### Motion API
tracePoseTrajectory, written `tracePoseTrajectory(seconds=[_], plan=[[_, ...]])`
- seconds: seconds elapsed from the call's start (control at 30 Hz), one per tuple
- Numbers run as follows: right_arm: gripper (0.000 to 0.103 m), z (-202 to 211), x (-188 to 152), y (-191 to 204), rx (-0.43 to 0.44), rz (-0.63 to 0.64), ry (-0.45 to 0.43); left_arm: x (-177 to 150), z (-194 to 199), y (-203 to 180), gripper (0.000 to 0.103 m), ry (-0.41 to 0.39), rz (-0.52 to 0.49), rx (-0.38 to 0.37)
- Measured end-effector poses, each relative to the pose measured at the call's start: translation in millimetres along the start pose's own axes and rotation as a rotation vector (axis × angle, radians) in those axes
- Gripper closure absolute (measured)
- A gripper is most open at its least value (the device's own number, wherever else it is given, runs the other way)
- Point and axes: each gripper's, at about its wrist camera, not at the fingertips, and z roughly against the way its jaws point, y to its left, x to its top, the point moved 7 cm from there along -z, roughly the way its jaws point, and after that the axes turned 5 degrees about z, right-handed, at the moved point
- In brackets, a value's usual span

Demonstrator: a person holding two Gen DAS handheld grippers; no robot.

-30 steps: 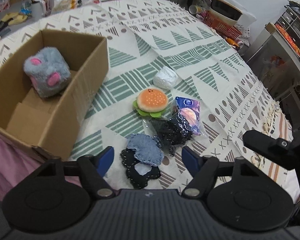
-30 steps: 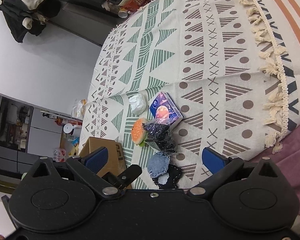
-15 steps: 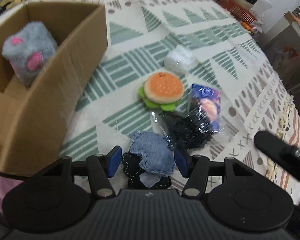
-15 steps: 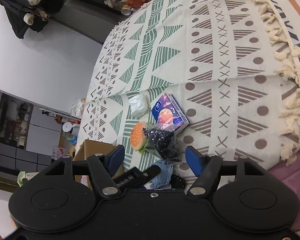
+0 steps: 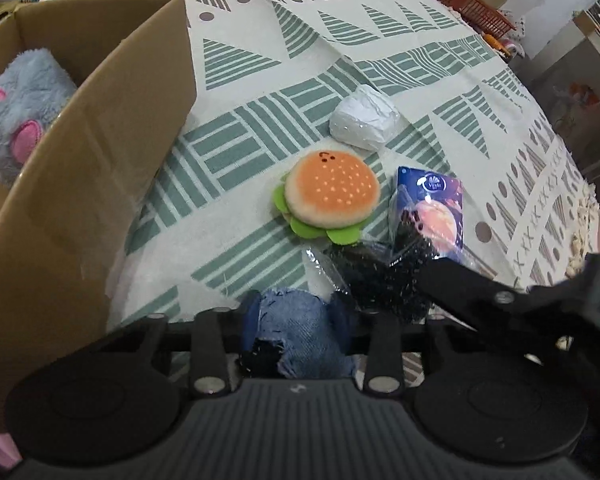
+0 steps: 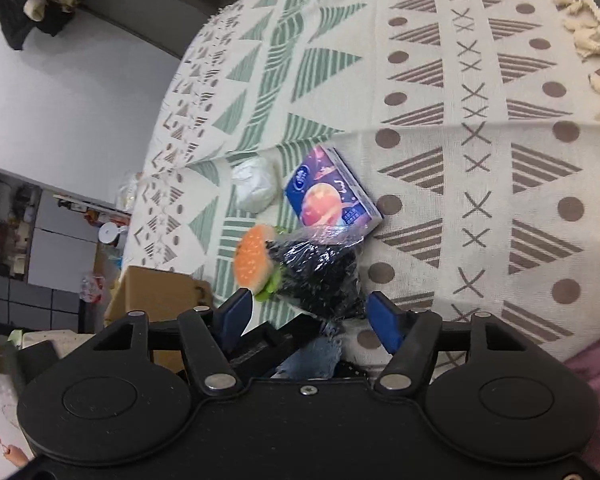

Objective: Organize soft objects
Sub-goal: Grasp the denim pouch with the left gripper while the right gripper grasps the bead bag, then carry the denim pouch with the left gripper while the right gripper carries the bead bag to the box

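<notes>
Progress was slight: only the grey plush toy (image 5: 18, 108) lay inside the cardboard box (image 5: 100, 184). On the patterned bed cover (image 5: 260, 80) the burger plush (image 5: 330, 196), white bundle (image 5: 364, 122), tissue pack (image 5: 430, 204) and black bagged item (image 5: 380, 276) waited. The left hand-held gripper (image 5: 298, 330) had clamped the denim pad (image 5: 296, 340); the right hand-held gripper (image 6: 312, 316) hung spread around the black bag.

The right gripper (image 6: 314, 316) is hanging with blue fingers (image 6: 384, 320) spread, just ahead of them a clear bag of black material (image 6: 320, 276) touching a burger plush (image 6: 254, 260).
</notes>
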Motion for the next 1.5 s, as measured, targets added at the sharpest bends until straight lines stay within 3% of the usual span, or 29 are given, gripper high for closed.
tracePoseTrajectory(seconds=[0.2,0.3,0.43,0.53,1.37,1.5], plan=[[0.04,-13,-1,5,-0.021,0.011,-0.002,6,4,5,0.075,0.009,0.013,-0.029],[0.048,-17,-1,5,-0.038,0.018,-0.001,9,8,8,0.075,-0.002,0.021,-0.035],[0.067,-15,0,3,-0.027,0.001,-0.024,12,17,11,0.075,-0.017,0.021,-0.033],[0.071,-10,1,4,-0.028,0.011,-0.053,15,26,12,0.075,-0.033,0.023,-0.038],[0.074,57,-7,39,0.106,0.095,-0.167,24,123,8,0.075,-0.184,-0.066,-0.062],[0.074,65,-8,47,0.135,0.116,-0.184,22,126,11,0.075,-0.177,-0.075,-0.049]])
